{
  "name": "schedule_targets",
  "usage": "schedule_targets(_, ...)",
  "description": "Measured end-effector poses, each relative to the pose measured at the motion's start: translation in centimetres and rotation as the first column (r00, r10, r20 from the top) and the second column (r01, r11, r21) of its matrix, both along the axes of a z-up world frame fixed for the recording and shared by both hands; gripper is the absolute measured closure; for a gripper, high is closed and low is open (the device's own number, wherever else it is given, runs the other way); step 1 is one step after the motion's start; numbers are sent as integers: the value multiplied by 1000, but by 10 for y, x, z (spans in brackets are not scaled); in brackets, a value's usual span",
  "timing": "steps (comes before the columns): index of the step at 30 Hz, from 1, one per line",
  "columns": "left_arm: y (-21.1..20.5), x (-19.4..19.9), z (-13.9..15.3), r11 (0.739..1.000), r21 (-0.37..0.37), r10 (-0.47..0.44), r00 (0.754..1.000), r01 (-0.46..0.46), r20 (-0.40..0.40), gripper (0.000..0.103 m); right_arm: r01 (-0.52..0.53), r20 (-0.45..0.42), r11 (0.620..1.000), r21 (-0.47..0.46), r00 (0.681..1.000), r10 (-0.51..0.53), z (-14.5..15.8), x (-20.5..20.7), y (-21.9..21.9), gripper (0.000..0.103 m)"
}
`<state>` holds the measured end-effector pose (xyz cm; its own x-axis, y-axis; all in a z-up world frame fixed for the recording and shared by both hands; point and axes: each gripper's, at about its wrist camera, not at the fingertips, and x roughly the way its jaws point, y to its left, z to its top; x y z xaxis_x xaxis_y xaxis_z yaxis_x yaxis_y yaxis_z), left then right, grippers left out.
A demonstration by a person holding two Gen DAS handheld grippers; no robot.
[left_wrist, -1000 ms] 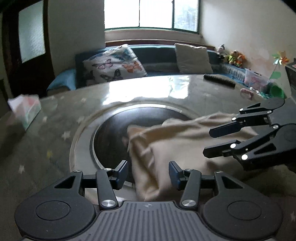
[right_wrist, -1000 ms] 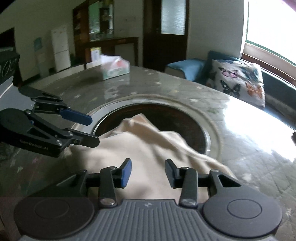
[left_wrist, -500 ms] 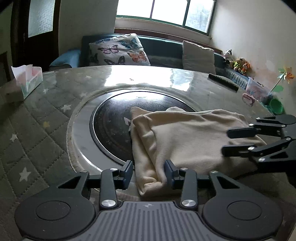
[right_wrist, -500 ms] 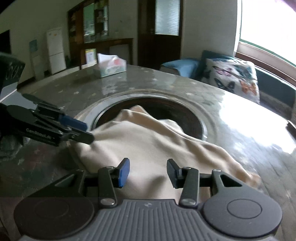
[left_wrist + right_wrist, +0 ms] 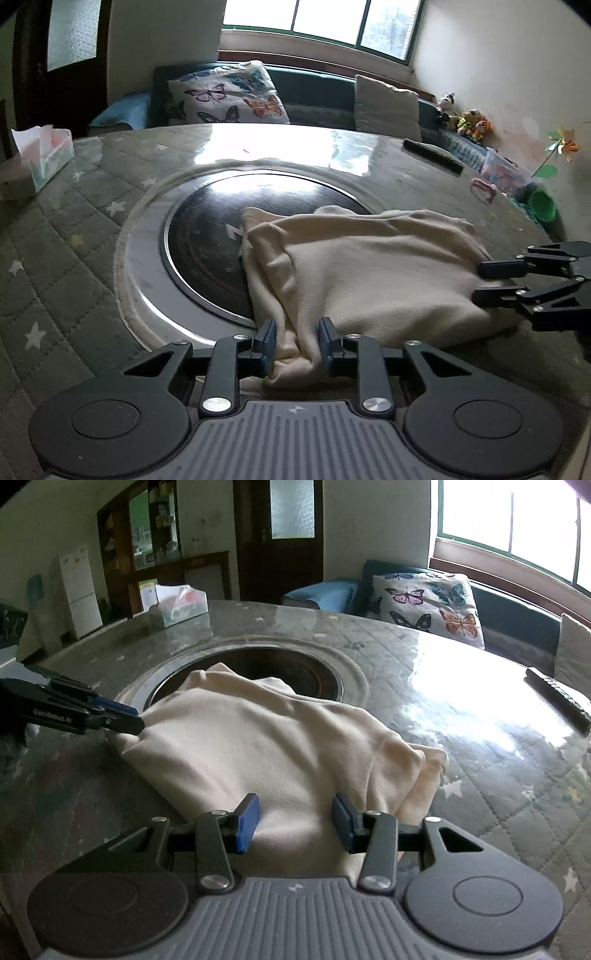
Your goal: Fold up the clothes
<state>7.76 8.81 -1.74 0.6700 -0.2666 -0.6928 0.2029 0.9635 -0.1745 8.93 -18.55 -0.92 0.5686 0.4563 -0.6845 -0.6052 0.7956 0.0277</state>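
1. Cream garment (image 5: pixel 373 273) lies on the table (image 5: pixel 74 236), partly over the dark round inset (image 5: pixel 207 240); bare table to the right.
2. Left gripper (image 5: pixel 293 341): fingers closing w/ near-left corner bunched between; narrower than a sec ago.
3. Right gripper (image 5: pixel 293 821): fingers apart over the near edge, gripping nothing.
4. "GenRobot.AI" printed on the left gripper's side.

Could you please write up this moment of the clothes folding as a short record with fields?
garment: cream cloth, partly folded, lying half over the dark round inset of the table
left hand-held gripper: jaws closing, a bunched corner of the cloth between them
right hand-held gripper: open, at the cloth's near edge, cloth between the fingers but not pinched
table, other items: tissue box, dark remote
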Motion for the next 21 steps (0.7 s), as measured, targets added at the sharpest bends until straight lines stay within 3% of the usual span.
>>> schedule_targets(9, -16, -22, 7, 996, -5, -84, 996, 84, -9, 72, -14, -26, 999, -51, 1000, 13, 5, -6, -16, 60)
schedule_targets(15, -13, -16, 23, 998, 43, -56, 997, 54, 48, 73, 17, -5, 1000, 7, 1000, -17, 20, -3, -22, 61)
schedule_targets(21, -21, 11, 24, 996, 75, -43, 997, 39, 64, 73, 78, -3, 995, 66, 997, -78, 17, 26, -18, 61)
